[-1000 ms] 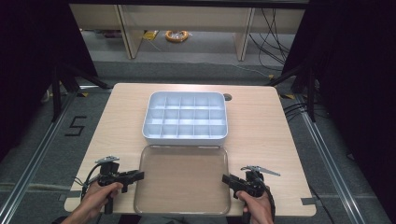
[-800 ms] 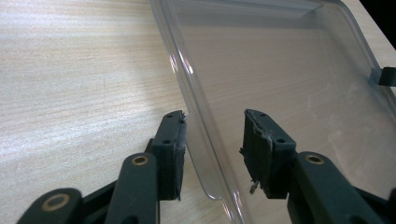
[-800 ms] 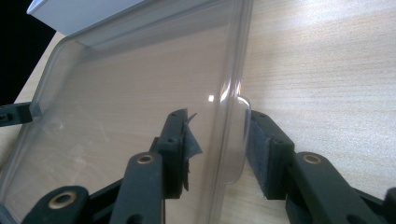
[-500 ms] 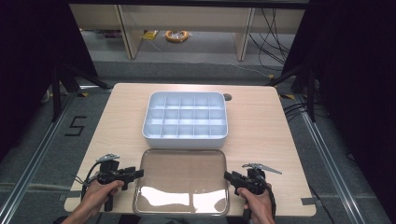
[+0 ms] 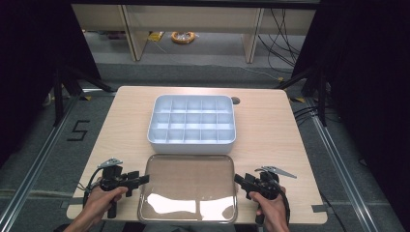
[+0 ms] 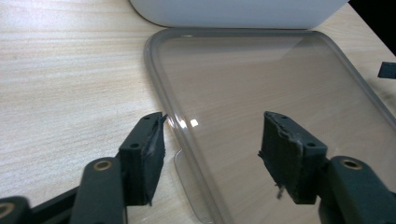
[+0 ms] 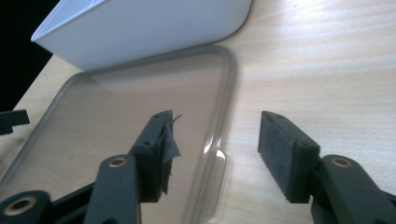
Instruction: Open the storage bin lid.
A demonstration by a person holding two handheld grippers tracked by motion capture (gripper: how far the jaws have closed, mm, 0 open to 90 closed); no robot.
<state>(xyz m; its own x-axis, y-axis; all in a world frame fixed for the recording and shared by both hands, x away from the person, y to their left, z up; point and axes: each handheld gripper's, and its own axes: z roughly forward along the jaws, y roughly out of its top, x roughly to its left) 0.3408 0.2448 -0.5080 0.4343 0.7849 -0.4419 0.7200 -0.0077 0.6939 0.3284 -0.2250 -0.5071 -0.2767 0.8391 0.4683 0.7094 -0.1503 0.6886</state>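
A clear plastic lid (image 5: 188,188) lies flat on the wooden table, just in front of a white compartment box (image 5: 192,118). My left gripper (image 5: 142,179) sits at the lid's left edge and my right gripper (image 5: 239,179) at its right edge. In the left gripper view the left gripper (image 6: 212,135) is open, and the lid's rim (image 6: 163,88) runs between its jaws without touching the pads. In the right gripper view the right gripper (image 7: 215,135) is open astride the lid's rim (image 7: 229,84). Both pairs of jaws have just been opening.
The white box (image 6: 233,11) has several empty compartments and stands right against the lid's far edge. Bare table (image 5: 125,125) lies on both sides of it. The table's front edge is close behind my hands. A small dark hole (image 5: 235,100) marks the tabletop behind the box.
Both grippers' jaws have opened wider at the lid's side edges, letting go of the lid. Glare has appeared on the lid's near part. The hands have hardly moved.
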